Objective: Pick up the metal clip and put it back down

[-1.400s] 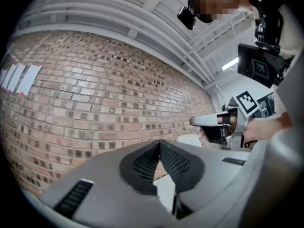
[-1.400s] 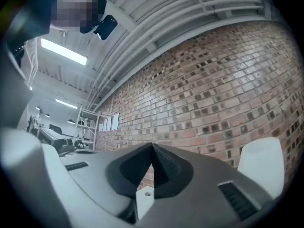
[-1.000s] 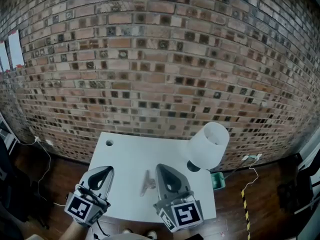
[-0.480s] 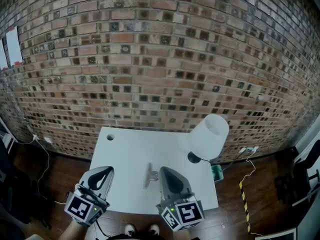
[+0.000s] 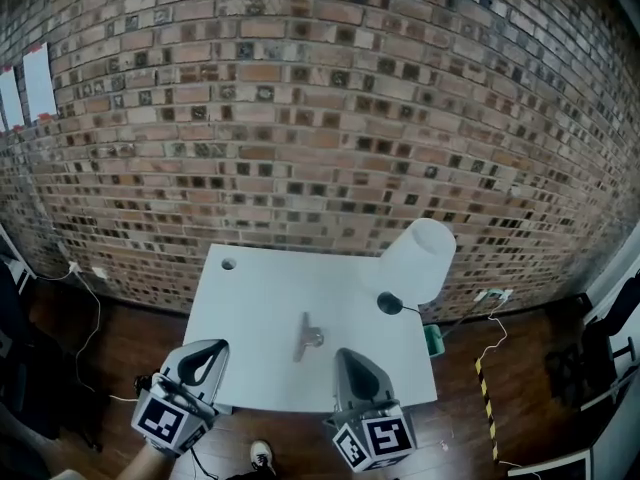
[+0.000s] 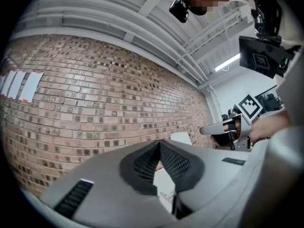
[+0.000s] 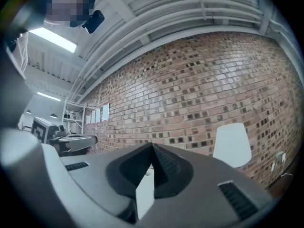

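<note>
Since both tools sit back at the near edge of the worktop (image 5: 250, 293), the metal clip (image 5: 306, 336) lies alone and flat on it, ahead of and between the two, touching neither.

- Left tool (image 5: 210, 353): clenched, empty.
- Right tool (image 5: 347, 360): clenched, empty; looks the nearer to the clip.
- Lamp (image 5: 420, 260): far right corner, well apart from the clip.

Judgement: can't tell whether the pick is still to come or already done. If still to come:

- Use the right tool and open it before the approach, not over the clip.
- Come in low and level, w/ the pads across the clip's narrow width.
- Close firmly; thin metal on a smooth top may skate.
- Lift only a little, set it down flat, and let go once it rests.
</note>
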Demonstrator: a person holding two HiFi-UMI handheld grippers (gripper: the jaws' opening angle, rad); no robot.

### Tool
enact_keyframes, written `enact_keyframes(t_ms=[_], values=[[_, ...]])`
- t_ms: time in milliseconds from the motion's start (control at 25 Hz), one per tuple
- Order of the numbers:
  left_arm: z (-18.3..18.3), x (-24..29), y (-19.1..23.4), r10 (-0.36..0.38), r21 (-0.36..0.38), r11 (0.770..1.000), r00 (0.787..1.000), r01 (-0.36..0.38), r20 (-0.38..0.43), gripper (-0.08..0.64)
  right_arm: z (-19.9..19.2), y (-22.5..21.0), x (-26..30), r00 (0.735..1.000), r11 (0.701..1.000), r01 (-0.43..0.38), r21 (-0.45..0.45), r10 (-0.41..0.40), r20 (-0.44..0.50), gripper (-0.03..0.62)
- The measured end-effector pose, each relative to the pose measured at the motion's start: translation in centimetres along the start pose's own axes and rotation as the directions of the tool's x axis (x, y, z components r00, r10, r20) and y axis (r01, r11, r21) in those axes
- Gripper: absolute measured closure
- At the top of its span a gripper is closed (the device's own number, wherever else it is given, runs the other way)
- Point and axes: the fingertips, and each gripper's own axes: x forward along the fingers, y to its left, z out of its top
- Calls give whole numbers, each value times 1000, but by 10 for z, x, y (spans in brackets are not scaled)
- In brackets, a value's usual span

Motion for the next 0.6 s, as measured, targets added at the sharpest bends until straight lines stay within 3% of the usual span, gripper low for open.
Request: enact_keyframes(t_ms=[240,600], values=[[4,-42,-58,12,-5,1000,1000,-13,-10,568,-1,14,-65,1000,1000,-27,-10,27,3,612],[10,-138,-210,66,17,998,998,-66,-16,568,-1,30,-232,994,991,-108,-78,111,23,612]])
